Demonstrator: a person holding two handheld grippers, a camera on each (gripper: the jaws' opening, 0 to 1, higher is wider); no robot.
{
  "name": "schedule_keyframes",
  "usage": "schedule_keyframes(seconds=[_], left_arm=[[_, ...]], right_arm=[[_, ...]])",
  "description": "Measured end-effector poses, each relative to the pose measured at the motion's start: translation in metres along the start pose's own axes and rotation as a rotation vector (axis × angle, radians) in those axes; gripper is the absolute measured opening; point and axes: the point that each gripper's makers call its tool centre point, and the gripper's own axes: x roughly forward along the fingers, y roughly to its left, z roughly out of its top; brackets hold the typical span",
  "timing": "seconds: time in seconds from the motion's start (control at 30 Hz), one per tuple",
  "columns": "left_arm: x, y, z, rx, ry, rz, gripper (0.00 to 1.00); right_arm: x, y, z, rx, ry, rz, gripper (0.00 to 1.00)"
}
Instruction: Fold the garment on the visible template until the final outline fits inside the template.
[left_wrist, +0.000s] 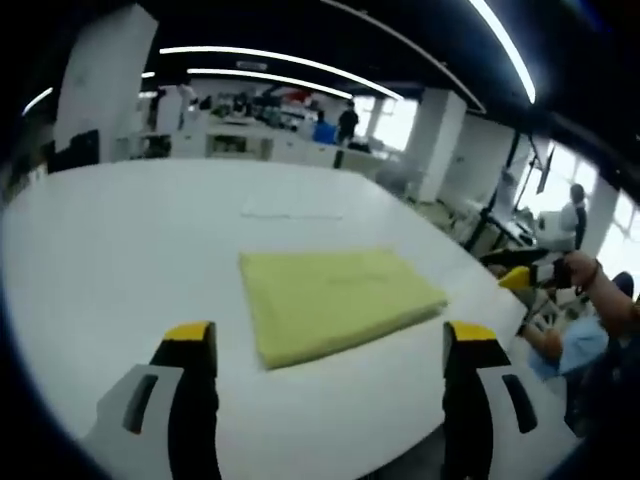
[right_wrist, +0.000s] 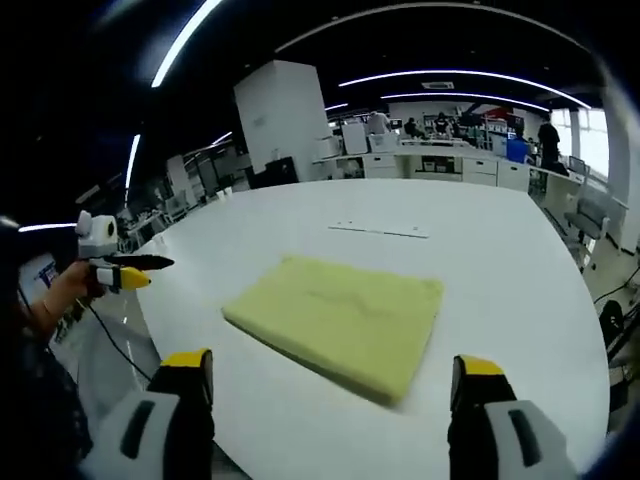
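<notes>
Garment: the folded yellow garment (left_wrist: 337, 300) lay flat on the white table (left_wrist: 120, 240).
Left gripper (left_wrist: 330, 345): you held it wide, empty, short of the garment.
Right gripper (right_wrist: 335, 375): you held it wide, empty.

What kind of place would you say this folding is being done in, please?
Probably an open-plan lab or workshop: a big white table bearing the folded yellow garment, long ceiling light strips, and cluttered workbenches behind.

large white table (left_wrist: 120, 250), long ceiling light strips (right_wrist: 450, 75) overhead, white square pillar (right_wrist: 282, 115) behind the table, cluttered white counters (right_wrist: 440, 160) along the far wall, a standing person in dark clothes (left_wrist: 347, 122), bright windows (left_wrist: 560, 175) to one side
</notes>
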Motion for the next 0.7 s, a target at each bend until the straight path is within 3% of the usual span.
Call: schedule_keyframes(seconds=[0.23, 0.7], left_arm=[[-0.004, -0.006, -0.003, 0.008, 0.001, -0.005, 0.95], [-0.015, 0.007, -0.019, 0.011, 0.036, 0.040, 0.99]], right_arm=[[-0.007, 0.005, -0.006, 0.000, 0.001, -0.016, 1.00], [-0.006, 0.003, -0.020, 0.014, 0.040, -0.053, 1.00]])
